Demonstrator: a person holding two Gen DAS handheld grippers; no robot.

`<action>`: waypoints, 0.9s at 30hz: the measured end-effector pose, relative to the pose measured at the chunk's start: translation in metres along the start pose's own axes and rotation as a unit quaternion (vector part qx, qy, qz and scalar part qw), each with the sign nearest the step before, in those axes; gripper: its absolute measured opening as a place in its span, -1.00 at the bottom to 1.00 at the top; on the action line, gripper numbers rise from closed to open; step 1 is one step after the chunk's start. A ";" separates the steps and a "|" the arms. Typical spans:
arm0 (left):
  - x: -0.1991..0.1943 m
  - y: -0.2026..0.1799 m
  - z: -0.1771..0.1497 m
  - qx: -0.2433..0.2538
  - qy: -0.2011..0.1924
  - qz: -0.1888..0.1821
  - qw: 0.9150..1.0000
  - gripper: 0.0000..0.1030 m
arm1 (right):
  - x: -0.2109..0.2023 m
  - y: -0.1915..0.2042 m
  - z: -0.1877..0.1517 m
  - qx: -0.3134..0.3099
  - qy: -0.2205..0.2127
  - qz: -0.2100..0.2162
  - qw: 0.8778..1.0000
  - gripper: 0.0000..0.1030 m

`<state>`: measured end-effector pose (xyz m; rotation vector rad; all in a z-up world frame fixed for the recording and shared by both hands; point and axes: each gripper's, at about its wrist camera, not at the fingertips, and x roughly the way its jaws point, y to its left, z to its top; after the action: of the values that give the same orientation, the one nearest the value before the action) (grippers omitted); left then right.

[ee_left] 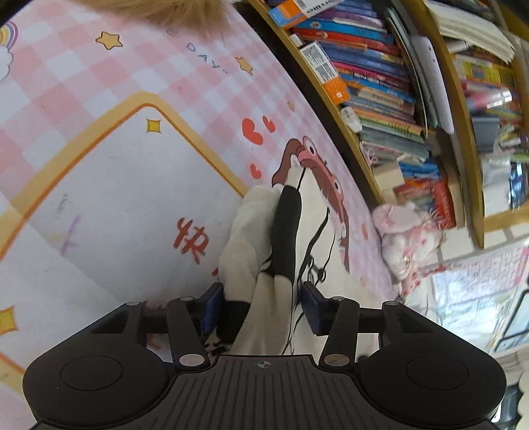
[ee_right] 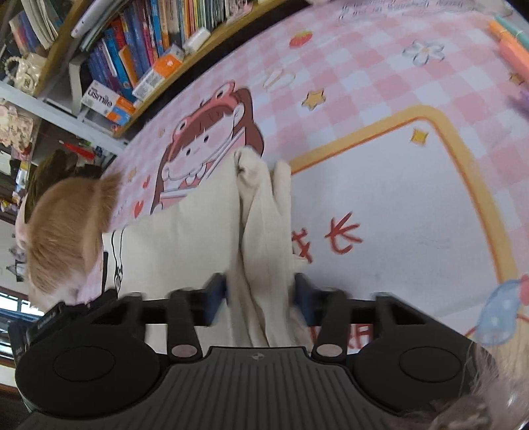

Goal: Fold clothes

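A cream garment with black panels and line print lies bunched on the pink checked mat. In the left wrist view a thick fold of it fills the gap between the blue pads, and my left gripper is shut on it. In the right wrist view the plain cream cloth rises in a ridge from the mat into my right gripper, which is shut on the bunch. The garment's flat part spreads to the left. This view is slightly blurred.
A wooden bookshelf packed with books runs along the mat's far edge. A pink plush bundle lies by the shelf. An orange-and-white furry shape sits at the garment's edge. Pens lie at the mat's corner.
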<state>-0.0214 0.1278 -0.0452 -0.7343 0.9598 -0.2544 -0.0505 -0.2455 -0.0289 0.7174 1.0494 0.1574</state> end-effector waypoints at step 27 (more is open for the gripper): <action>0.003 0.005 -0.001 -0.041 0.013 -0.040 0.998 -0.58 | -0.003 -0.006 -0.001 -0.016 0.006 0.023 1.000 -0.59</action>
<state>-0.0213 0.1291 -0.0508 -0.8481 0.9704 -0.2960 -0.0542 -0.2510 -0.0313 0.7138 1.0404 0.2185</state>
